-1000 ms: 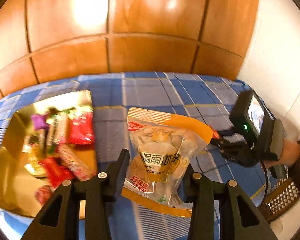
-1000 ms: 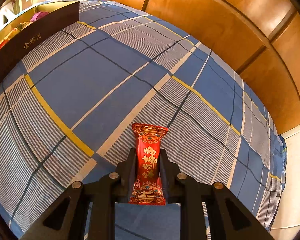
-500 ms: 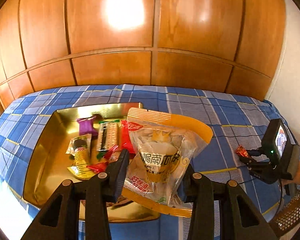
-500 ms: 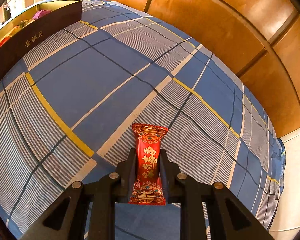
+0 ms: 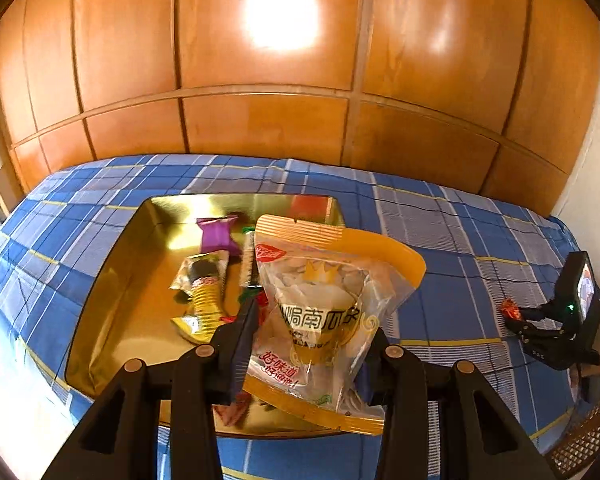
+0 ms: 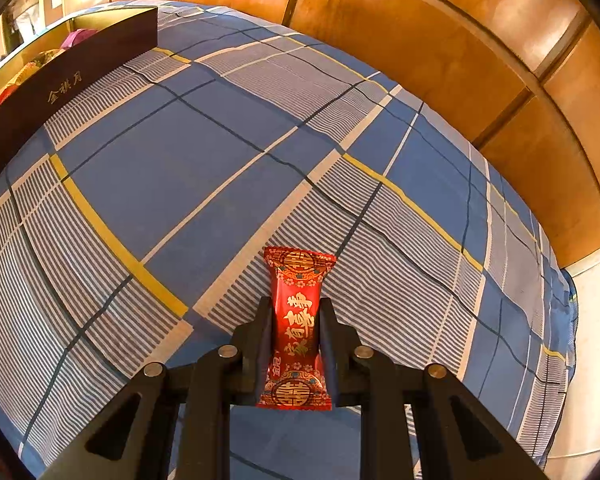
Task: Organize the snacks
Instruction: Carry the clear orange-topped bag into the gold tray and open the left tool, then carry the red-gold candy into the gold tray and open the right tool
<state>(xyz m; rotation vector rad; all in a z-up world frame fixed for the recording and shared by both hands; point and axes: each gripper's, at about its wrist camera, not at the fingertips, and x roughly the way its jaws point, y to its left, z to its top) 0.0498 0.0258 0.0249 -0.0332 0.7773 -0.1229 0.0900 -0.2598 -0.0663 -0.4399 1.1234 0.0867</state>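
Left claw [image 5: 312, 332] clamping seed bag [image 5: 324, 312] above gold tray [image 5: 112, 300]

Clear snack bag [image 5: 324, 320] in left gripper [image 5: 312, 344] hides the gold tray's [image 5: 112, 280] right half and the packets behind it: only slivers of red and green wrappers [image 5: 256, 296] show. Right gripper [image 5: 518, 320] at far right, body cut by frame edge; its red candy [image 5: 510, 309] too small to read there. Tray contents in right wrist view blurred, cropped at left.
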